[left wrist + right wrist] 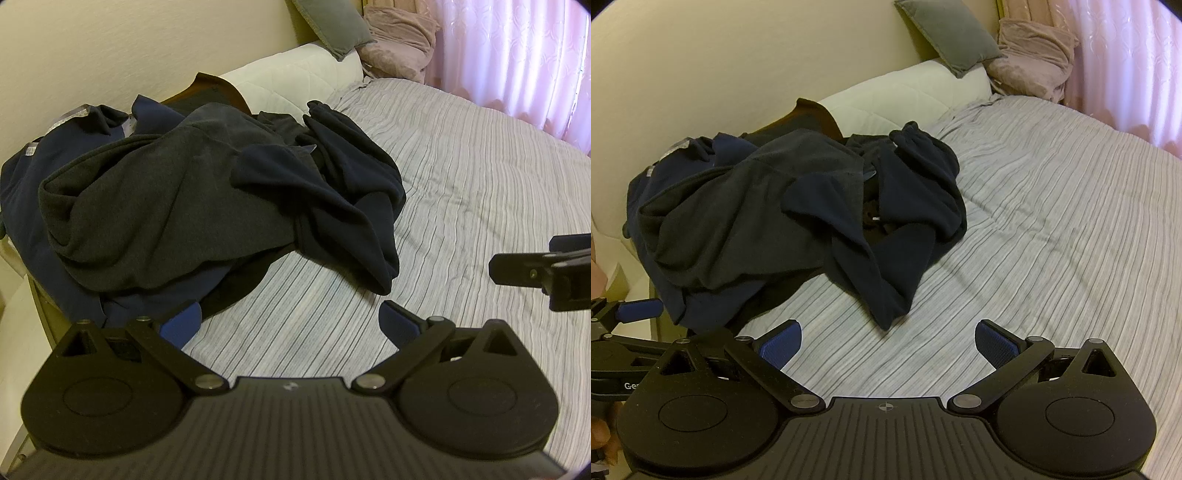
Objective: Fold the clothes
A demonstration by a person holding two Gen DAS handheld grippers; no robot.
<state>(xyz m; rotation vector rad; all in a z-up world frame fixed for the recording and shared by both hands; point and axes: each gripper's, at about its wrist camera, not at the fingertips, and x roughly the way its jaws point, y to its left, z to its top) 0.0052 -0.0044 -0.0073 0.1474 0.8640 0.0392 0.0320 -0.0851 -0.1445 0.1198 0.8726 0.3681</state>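
Note:
A crumpled pile of dark clothes lies on the left side of the bed: a dark grey fleece point(147, 214) point(738, 229) on top, a black-navy garment point(351, 192) point(894, 243) draped to its right, a blue one point(33, 184) point(698, 295) beneath. My left gripper point(291, 325) is open and empty, just in front of the pile. My right gripper point(888, 345) is open and empty, a little short of the pile's near sleeve. The right gripper shows at the right edge of the left wrist view point(546, 269); a left finger pad point(641, 309) shows at far left of the right wrist view.
The bed has a grey striped sheet point(480, 184) point(1052, 221). A white quilted bolster point(295, 74) point(905, 92), a grey cushion point(332, 26) point(953, 33) and a pink bundle point(402, 40) point(1034, 51) lie at the head. A beige wall stands to the left, pink curtains point(517, 48) to the right.

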